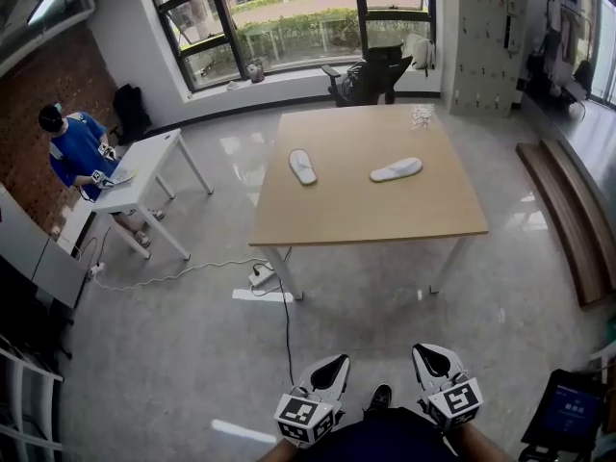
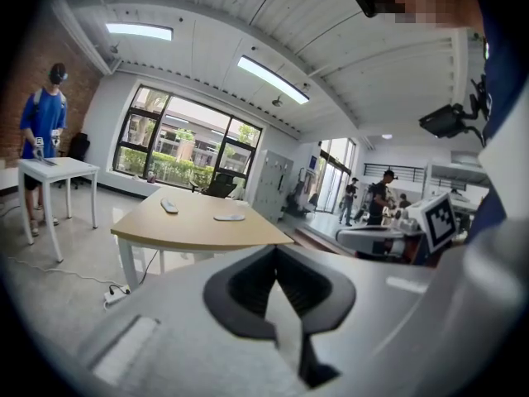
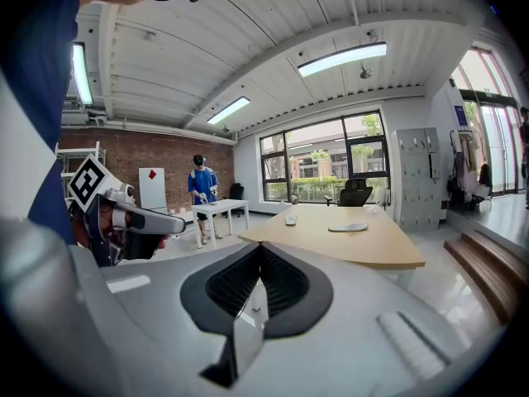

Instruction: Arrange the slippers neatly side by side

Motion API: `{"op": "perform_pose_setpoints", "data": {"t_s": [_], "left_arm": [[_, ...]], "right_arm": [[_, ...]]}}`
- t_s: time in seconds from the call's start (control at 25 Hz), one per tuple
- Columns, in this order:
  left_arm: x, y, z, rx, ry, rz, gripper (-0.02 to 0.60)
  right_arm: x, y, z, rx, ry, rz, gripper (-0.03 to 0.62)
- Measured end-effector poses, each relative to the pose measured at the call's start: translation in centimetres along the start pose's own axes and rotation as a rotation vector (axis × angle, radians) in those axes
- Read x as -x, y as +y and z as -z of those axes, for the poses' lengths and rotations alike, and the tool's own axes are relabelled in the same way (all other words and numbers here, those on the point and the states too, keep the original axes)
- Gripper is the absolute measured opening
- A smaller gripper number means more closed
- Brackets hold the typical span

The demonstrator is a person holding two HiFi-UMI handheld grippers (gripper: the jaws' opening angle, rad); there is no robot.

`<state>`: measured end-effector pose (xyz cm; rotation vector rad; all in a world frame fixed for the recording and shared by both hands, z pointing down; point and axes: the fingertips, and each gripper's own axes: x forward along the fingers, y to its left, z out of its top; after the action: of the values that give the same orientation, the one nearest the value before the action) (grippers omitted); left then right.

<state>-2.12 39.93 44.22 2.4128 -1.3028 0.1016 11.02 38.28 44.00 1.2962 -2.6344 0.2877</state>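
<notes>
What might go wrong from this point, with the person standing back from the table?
A cable and power strip lie on the floor between the person and the table: a trip hazard on approach.
The left tool and right tool are both shut and empty; unless opened, they would only nudge a slipper.
The left slipper and right slipper lie apart at different angles, so alignment may end skewed.

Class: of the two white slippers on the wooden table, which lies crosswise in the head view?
The right-hand slipper: it stretches sideways across the table, while the left-hand slipper points roughly away from the camera.
</notes>
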Motion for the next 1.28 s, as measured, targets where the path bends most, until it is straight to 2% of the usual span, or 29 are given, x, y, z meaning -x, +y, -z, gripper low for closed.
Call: {"op": "perform_pose_setpoints", "data": {"t_s": [0.28,0.64,1.0,1.28], "left_arm": [[-6.3,0.8,-2.1,0.003,0.002,-0.029,0.003],[-11.4,2.4,-3.5,0.014,0.015,-0.045,0.003],[-17.0,5.5,-5.6,0.004,0.033,0.014,0.003],[-20.8,10.8,-8.0,0.008,0.041,0.058,0.003]], "right_arm": [[-4.0,-5.3,-1.3,-0.008,0.005,-0.053,0.005],[-7.1,-10.2,-1.5,-0.052,0.022,-0.057,0.005],[-11.4,-14.6,-3.0,-0.065,0.011,0.014,0.005],[-17.1,-17.2,-4.8,-0.127,-0.002,0.100,0.005]]}}
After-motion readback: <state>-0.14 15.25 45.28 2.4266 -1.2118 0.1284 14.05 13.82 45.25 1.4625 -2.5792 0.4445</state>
